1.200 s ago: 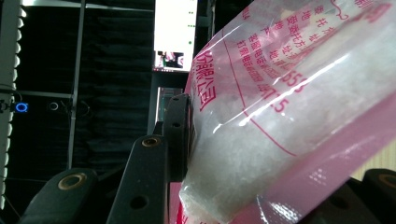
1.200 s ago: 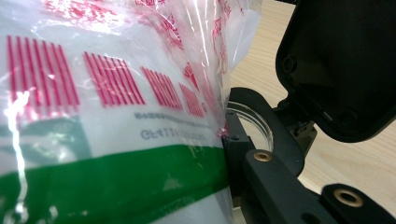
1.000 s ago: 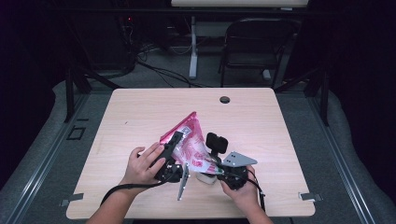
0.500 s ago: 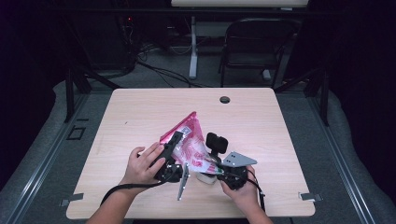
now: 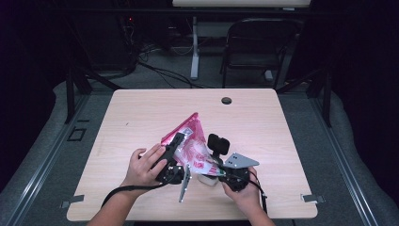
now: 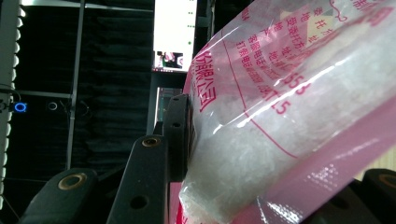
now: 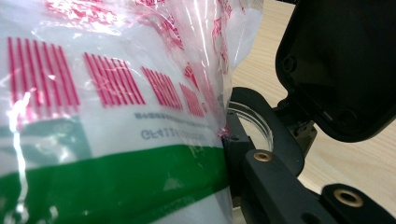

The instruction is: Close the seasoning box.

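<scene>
High view: pink plastic bag (image 5: 190, 141) lies near table (image 5: 141, 113) front edge, between both hands. Left gripper (image 5: 173, 157) clamps bag's left side; right gripper (image 5: 217, 165) clamps its lower right part.
Left gripper view: black jaw pressed against bag (image 6: 289, 116), bag wedged between jaws.
Right gripper view: jaws closed on bag (image 7: 116, 121), red print and green band visible.

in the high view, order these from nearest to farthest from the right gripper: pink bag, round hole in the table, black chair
1. pink bag, touching the right gripper, near table edge.
2. round hole, far side of the table.
3. black chair, on the floor beyond the table.
</scene>
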